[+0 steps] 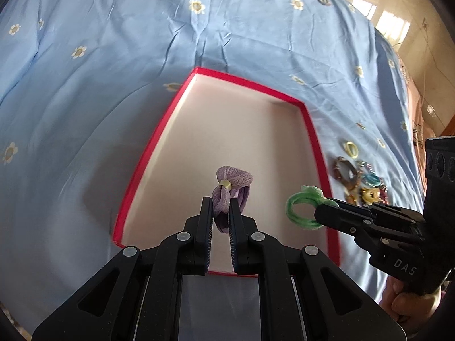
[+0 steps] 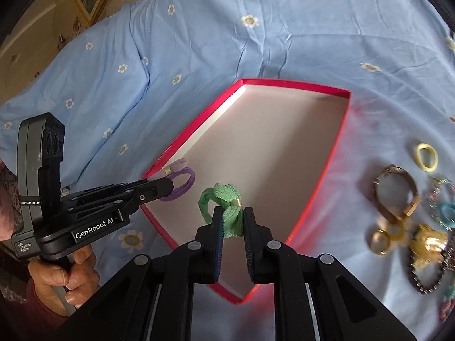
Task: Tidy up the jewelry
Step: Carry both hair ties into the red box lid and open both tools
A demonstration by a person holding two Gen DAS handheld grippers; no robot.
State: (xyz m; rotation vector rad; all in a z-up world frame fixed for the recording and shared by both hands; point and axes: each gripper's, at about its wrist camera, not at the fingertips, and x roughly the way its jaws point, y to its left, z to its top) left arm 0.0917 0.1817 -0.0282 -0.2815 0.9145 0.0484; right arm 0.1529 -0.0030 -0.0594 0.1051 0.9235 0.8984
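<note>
A shallow red box (image 1: pixel 312 130) with a pale inside lies on the blue bedsheet; it also shows in the right wrist view (image 2: pixel 338 147). My left gripper (image 1: pixel 221 203) is shut on a purple hair tie (image 1: pixel 231 182) and holds it above the box's near part; that tie also shows in the right wrist view (image 2: pixel 182 182). My right gripper (image 2: pixel 231 216) is shut on a green hair tie (image 2: pixel 227 196) above the box's near right side; that tie shows in the left wrist view too (image 1: pixel 301 207).
A heap of jewelry lies on the sheet right of the box: a yellow ring (image 2: pixel 426 156), a gold watch band (image 2: pixel 398 196), gold rings (image 2: pixel 381 238), a blue piece (image 2: pixel 448 211) and a rhinestone chain (image 2: pixel 426 284). The bedsheet (image 2: pixel 256 42) spreads all around.
</note>
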